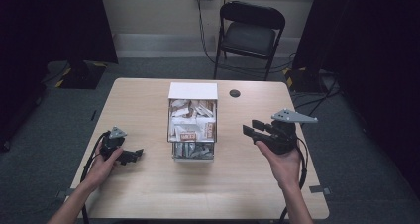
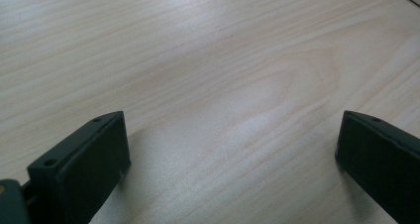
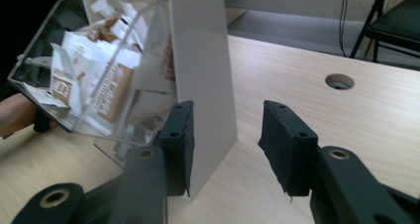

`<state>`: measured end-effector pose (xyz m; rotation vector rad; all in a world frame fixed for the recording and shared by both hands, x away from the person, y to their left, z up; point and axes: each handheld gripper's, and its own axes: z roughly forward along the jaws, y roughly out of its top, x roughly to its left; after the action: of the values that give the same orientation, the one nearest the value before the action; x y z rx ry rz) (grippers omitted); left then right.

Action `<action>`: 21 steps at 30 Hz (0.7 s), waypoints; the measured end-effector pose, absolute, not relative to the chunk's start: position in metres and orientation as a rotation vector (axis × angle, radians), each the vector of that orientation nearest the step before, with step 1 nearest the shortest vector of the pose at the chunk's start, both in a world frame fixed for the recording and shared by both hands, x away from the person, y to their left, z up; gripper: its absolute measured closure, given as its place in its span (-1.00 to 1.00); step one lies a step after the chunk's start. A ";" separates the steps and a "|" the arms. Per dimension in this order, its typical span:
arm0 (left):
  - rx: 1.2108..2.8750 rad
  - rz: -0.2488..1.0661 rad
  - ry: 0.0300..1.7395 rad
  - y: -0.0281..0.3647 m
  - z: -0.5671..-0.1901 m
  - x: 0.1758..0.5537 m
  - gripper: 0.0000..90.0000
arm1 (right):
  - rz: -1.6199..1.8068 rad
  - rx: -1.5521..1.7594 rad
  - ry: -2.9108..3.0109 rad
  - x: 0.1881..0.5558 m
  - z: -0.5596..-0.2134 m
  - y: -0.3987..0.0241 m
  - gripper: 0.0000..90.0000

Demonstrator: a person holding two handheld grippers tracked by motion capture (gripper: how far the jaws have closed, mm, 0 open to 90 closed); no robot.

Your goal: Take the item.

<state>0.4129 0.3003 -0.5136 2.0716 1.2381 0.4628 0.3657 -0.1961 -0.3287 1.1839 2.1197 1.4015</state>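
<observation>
sachets (image 1: pixel 192 121) fill a clear dispenser box (image 1: pixel 192 92) with a white back panel, standing mid-table (image 1: pixel 148 194) between the 2 hands. right gripper (image 1: pixel 251 130) hangs in the air just right of the box, jaws partly apart with nothing between them; in the right gripper view (image 3: pixel 225 135) the white side panel (image 3: pixel 203 75) sits close ahead of the jaws. left gripper (image 1: pixel 134 155) rests low on the wood, well left of the box, jaws wide and empty (image 2: pixel 233 154). risk, as a judgement: a sideways approach from the right could meet the stiff panel instead of a packet and shove or tip the light box, since the left gripper is too far away to steady it
</observation>
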 end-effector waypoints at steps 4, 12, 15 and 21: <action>2.072 0.462 1.238 0.300 -0.514 0.413 -1.00 | 1.426 1.149 2.139 0.368 -0.323 -0.187 0.27; 2.072 0.463 1.238 0.300 -0.514 0.413 -1.00 | 1.470 1.093 2.159 0.370 -0.314 -0.172 0.27; 2.072 0.462 1.238 0.300 -0.514 0.413 -1.00 | 1.479 1.065 2.174 0.370 -0.309 -0.166 0.28; 2.071 0.462 1.238 0.300 -0.514 0.413 -1.00 | 1.508 1.003 2.212 0.367 -0.298 -0.154 0.33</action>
<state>0.4129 0.3003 -0.5136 2.0713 1.2381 0.4616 0.3669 -0.1535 -0.2981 1.0034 2.2123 1.5079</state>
